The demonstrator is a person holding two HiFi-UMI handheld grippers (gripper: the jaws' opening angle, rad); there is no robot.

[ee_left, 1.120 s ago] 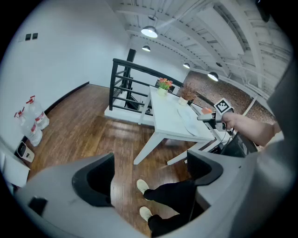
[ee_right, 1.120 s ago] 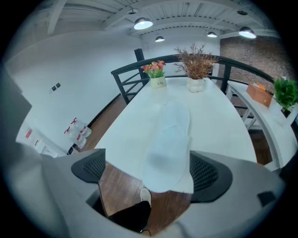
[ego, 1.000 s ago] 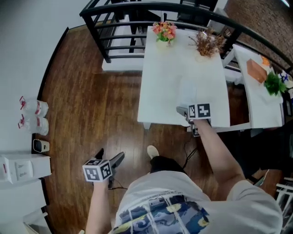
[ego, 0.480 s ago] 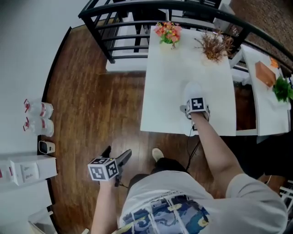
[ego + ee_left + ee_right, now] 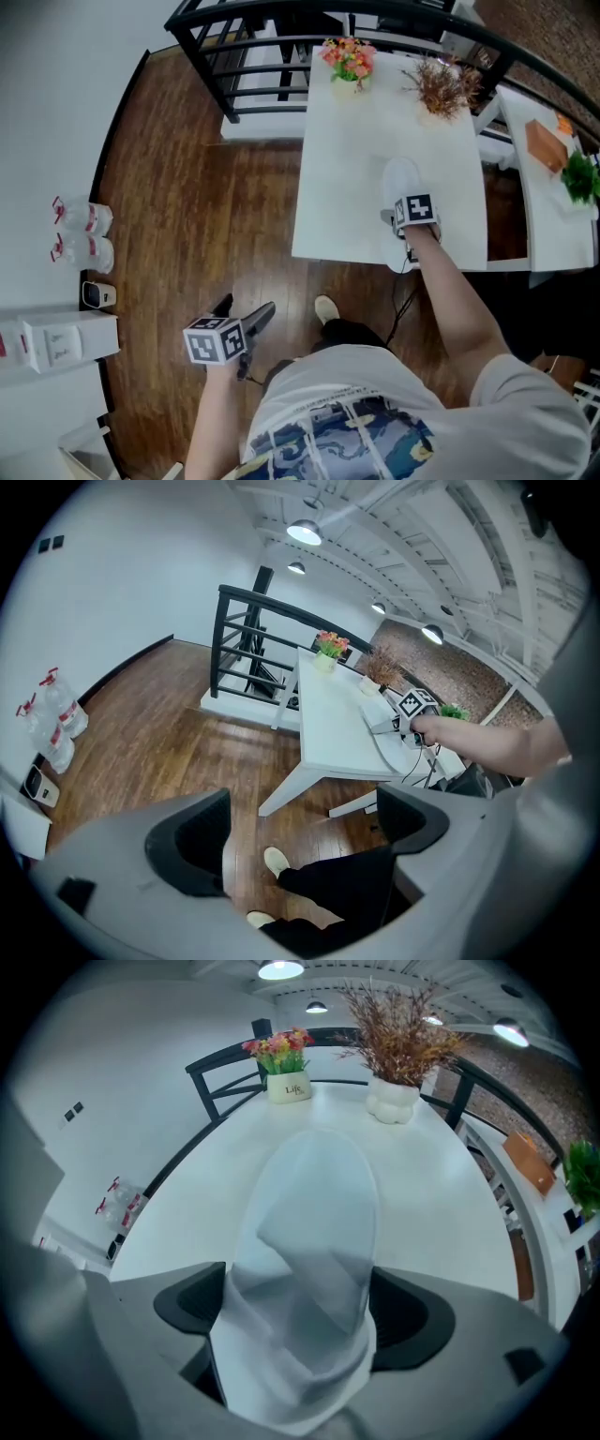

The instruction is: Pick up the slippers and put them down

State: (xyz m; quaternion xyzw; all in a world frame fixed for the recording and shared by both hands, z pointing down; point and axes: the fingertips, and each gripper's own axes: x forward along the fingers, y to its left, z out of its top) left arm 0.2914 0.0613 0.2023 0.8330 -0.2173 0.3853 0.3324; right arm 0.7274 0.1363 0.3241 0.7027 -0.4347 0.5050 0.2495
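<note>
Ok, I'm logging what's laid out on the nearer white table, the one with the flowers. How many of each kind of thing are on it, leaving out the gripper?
slipper: 1
flower pot: 1
vase of dried stems: 1
Total: 3

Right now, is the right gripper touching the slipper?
Touching. In the right gripper view, the right gripper has closing jaws pressed into the slipper from both sides, creasing it.
</note>
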